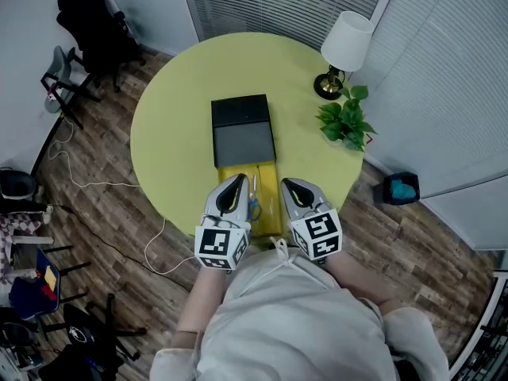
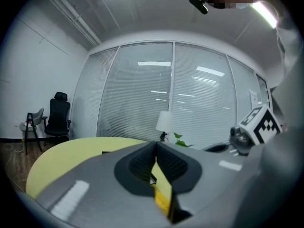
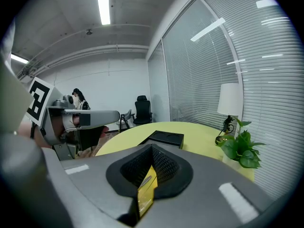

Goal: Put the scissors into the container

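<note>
Head view looks steeply down on a round yellow-green table (image 1: 171,125). A black box (image 1: 242,129) sits near its middle. A yellow tray (image 1: 268,182) butts against the box's near edge and reaches toward the person.

The scissors (image 1: 254,205) lie on this yellow tray, pale blades pointing toward the black box and blue handles nearer the person. They rest between the two tools, and neither tool holds them.

The left gripper (image 1: 240,178) hovers over the tray's left edge, just beside the scissors. In the left gripper view its jaws are clenched, the dark ribbed pads (image 2: 142,164) meeting at the tips, with nothing between them. Only a sliver of yellow shows through the slit lower down.

The right gripper (image 1: 286,183) sits at the tray's right edge, its marker cube close to the person's body. In the right gripper view its jaws are likewise pressed together and empty, with the same strip of yellow in the slit. Beyond its tips the same view shows the black box lying flat on the table, with shallow recesses in its top.

On the far right of the table stand a lamp (image 1: 346,42) with a white shade and a small potted plant (image 1: 345,121), close together and well apart from the tray. A black office chair (image 1: 91,14) stands on the wooden floor beyond the table, near the wall.
</note>
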The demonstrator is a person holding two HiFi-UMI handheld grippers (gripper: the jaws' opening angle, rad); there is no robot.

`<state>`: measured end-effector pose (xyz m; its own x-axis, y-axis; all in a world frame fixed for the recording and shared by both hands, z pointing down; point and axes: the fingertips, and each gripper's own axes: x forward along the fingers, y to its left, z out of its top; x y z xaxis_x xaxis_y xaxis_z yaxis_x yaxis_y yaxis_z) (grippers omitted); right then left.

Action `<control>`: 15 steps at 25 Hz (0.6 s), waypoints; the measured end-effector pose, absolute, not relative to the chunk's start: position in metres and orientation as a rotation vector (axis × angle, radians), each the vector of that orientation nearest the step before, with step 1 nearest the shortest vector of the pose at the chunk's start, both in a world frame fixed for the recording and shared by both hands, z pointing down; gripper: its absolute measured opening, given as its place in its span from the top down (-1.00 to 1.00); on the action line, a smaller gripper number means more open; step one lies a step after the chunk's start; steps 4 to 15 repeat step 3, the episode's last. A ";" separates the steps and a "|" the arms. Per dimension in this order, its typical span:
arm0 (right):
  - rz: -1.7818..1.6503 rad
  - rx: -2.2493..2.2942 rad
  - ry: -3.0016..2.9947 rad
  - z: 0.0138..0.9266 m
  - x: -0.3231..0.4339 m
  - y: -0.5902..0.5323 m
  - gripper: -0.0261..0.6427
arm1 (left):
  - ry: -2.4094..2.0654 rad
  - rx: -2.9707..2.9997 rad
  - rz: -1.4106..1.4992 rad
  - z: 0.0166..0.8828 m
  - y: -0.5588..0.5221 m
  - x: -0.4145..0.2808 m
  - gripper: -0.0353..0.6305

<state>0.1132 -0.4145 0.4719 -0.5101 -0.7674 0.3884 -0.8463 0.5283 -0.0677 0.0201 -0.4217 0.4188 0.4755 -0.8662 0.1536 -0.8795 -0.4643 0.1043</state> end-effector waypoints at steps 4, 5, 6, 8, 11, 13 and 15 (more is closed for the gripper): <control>0.360 1.343 -2.461 0.472 0.114 -0.416 0.92 | -1.522 2.555 0.125 0.419 -0.423 0.021 0.88; 0.360 1.343 -2.461 0.472 0.114 -0.416 0.92 | -1.522 2.555 0.125 0.419 -0.423 0.021 0.88; 0.360 1.343 -2.461 0.472 0.114 -0.416 0.92 | -1.522 2.555 0.125 0.419 -0.423 0.021 0.88; 0.360 1.343 -2.461 0.472 0.114 -0.416 0.92 | -1.522 2.555 0.125 0.419 -0.423 0.021 0.88; 0.360 1.343 -2.461 0.472 0.114 -0.416 0.92 | -1.522 2.555 0.125 0.419 -0.423 0.021 0.88; 0.360 1.343 -2.461 0.472 0.114 -0.416 0.92 | -1.522 2.555 0.125 0.419 -0.423 0.021 0.88; 0.360 1.343 -2.461 0.472 0.114 -0.416 0.92 | -1.522 2.555 0.125 0.419 -0.423 0.021 0.88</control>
